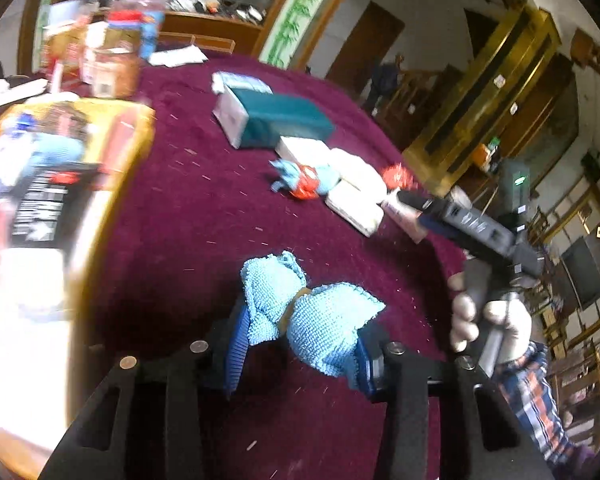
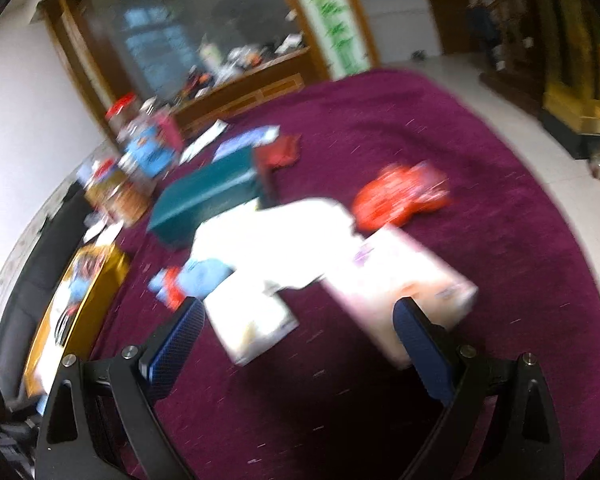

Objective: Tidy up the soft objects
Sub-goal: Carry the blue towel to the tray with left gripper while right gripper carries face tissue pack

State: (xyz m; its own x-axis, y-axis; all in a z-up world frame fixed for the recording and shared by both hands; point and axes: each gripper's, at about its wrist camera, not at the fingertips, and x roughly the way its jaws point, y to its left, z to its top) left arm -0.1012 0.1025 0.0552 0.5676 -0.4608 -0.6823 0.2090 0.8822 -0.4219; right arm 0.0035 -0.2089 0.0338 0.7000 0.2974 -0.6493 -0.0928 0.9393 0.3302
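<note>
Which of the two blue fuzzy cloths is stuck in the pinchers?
The plain light-blue knitted cloth, pinched between the left gripper's blue pads. The other blue cloth, bundled with something red, lies loose farther off on the maroon tablecloth.

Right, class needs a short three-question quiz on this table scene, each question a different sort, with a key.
1. True or false: the left tongs grip a light blue knitted cloth.
2. The right tongs are: A open, B shut on a box.
3. What colour is the cloth covering the table?

Key: 1 true; 2 A; 3 dark maroon.
</note>
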